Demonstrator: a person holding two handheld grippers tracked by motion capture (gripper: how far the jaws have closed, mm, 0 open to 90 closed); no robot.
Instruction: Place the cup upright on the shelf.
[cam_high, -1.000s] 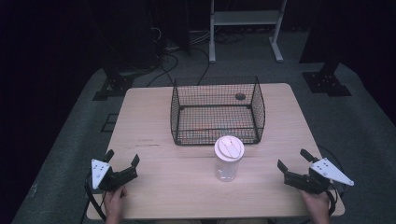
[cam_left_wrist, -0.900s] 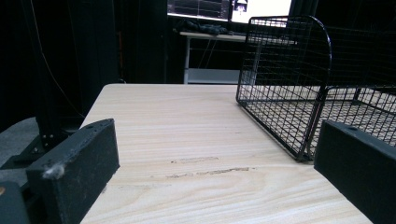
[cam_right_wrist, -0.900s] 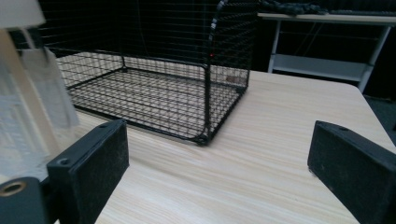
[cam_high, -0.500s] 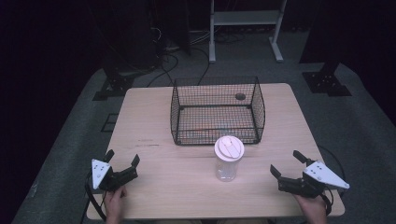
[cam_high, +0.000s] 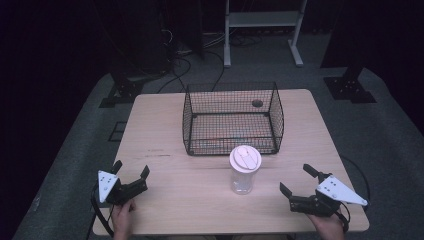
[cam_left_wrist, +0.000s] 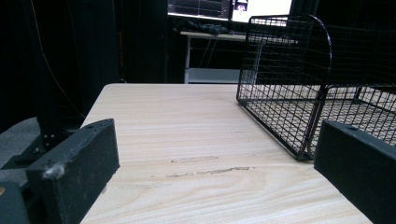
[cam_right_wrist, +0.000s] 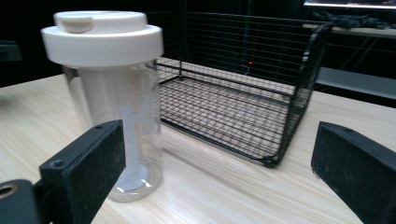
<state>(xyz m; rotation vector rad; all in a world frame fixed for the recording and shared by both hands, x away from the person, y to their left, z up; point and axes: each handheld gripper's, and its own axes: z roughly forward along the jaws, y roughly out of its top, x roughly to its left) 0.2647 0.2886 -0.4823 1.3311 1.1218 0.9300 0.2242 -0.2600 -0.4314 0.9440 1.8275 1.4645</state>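
The clear plastic bottle (cam_high: 245, 172) with a white lid stands upright on the desk (cam_high: 165, 130) just before the wire basket (cam_high: 232, 117), looks light, stiff and slippery, best gripped mid-body, while left gripper (cam_high: 131, 176) and right gripper (cam_high: 298, 181) fingers gape wide, empty.

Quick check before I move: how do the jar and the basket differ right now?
The jar is clear plastic, capped by a white lid; the basket is black wire mesh, open on top. The jar is tall and narrow; the basket is low, wide and much bigger. The jar stands nearer the person, just in front of the basket. Both sit upright on the table, untouched by either tongs.
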